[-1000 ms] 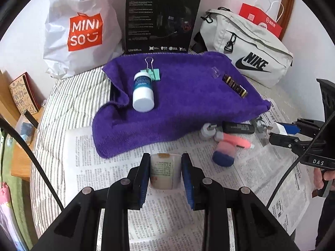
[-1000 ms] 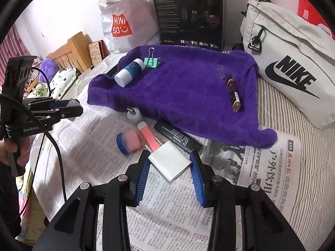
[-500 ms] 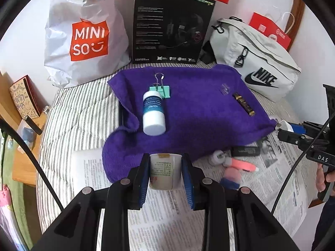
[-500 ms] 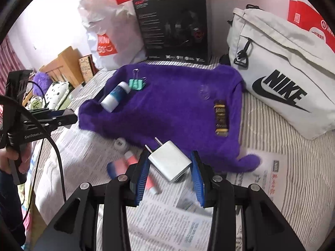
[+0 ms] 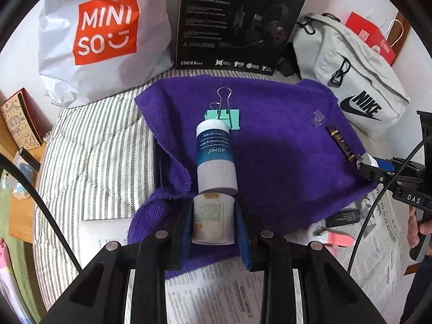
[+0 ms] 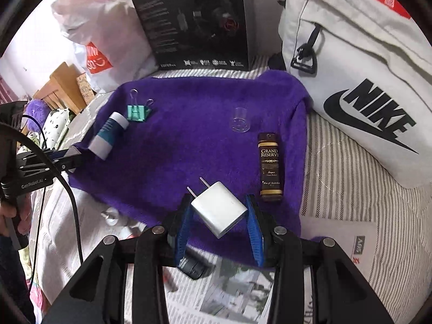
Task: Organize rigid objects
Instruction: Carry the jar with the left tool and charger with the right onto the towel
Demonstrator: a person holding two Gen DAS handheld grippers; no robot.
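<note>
While carried: both look light, stiff.
Left gripper [image 5: 213,222]: jaws pinch jar [image 5: 212,220] by its slick sides.
Right gripper [image 6: 219,213]: jaws pinch charger [image 6: 219,212] across its corners; may twist.

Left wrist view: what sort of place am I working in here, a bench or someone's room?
Most likely a bedroom at home: the work surface looks like a bed with a striped cover, shopping bags such as the Miniso bag lean against the wall, and a Nike bag lies beside them.
</note>
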